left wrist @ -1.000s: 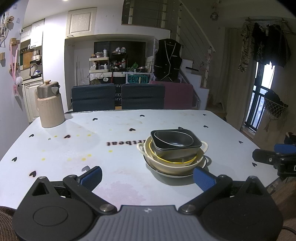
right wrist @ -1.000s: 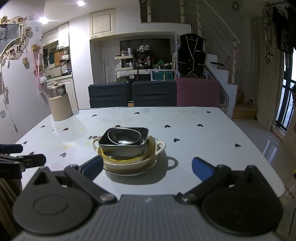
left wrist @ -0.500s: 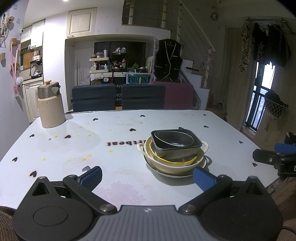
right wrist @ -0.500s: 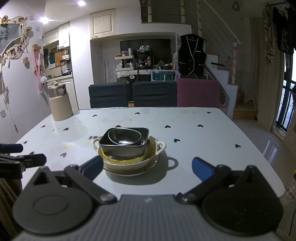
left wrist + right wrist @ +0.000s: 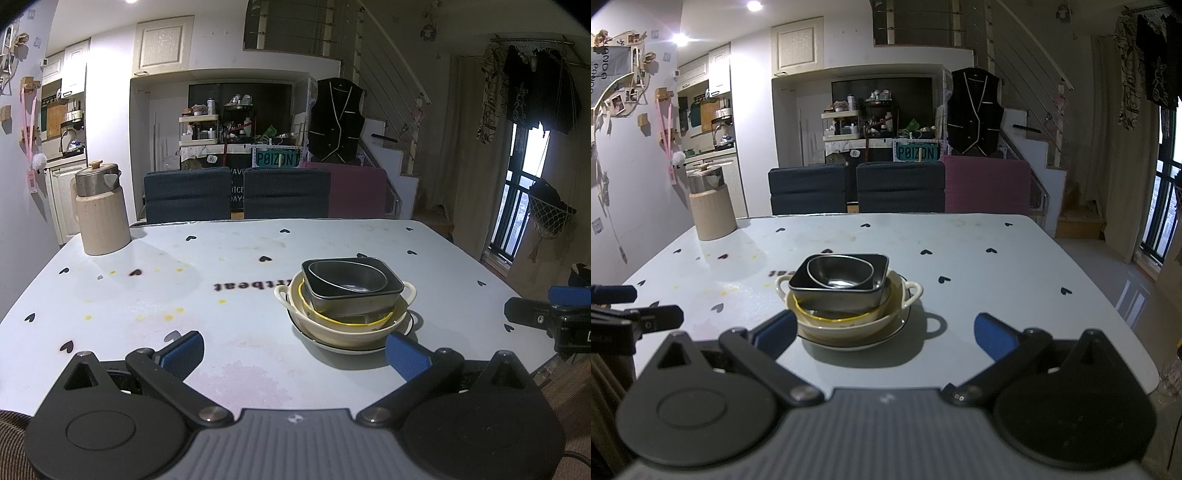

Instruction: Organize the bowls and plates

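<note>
Hidden: the plate [image 5: 334, 345] under the stack shows only as a dark-edged rim; the yellow-rimmed bowl [image 5: 347, 320] is mostly covered by the dark square dish [image 5: 351, 291]; the printed word on the worktop [image 5: 147, 288] is partly blocked by the stack
Stack: centre right of the left wrist view, centre of the right wrist view; plate, cream two-handled bowl [image 5: 849, 321], yellow-rimmed bowl, square dish, with an oval metal bowl [image 5: 840, 272] nested on top
Left gripper [image 5: 293, 349]: fingers spread wide, holding nothing, low in frame, near the stack
Right gripper [image 5: 884, 332]: fingers wide apart, empty, the left finger just in front of the plate's edge
Worktop: pale with small black hearts and yellowish spots
Room: cream jug [image 5: 101, 214] at upper left of the worktop; chair backs [image 5: 899, 186] behind the far edge; stairs at right
</note>
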Tool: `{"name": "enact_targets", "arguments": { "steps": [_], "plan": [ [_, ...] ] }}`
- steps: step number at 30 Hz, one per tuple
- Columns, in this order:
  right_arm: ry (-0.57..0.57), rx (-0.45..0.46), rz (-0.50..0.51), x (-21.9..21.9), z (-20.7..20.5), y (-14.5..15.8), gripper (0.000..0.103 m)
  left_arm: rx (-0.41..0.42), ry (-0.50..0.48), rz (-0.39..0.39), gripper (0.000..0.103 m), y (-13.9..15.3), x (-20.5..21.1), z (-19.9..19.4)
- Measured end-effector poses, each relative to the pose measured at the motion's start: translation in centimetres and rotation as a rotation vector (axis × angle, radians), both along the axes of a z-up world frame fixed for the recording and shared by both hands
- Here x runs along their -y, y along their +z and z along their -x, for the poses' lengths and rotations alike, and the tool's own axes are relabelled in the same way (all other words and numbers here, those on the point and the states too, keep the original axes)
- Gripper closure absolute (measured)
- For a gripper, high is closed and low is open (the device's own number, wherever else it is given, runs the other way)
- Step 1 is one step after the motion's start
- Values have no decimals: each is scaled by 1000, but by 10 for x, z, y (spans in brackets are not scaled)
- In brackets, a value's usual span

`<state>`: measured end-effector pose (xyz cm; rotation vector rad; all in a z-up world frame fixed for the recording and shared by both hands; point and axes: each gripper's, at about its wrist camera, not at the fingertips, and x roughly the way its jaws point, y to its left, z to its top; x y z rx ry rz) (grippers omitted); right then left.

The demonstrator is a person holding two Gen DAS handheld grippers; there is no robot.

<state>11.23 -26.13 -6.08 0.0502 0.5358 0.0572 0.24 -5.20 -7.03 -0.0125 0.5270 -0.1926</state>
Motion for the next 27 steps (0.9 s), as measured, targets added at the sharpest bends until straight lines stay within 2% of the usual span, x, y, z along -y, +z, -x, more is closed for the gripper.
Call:
{"name": "enact_targets", "arguments": {
  "steps": [27],
  "plan": [
    [5, 0, 0, 2, 0, 0, 0, 5, 2, -3, 0, 2, -1, 0]
  ]
}}
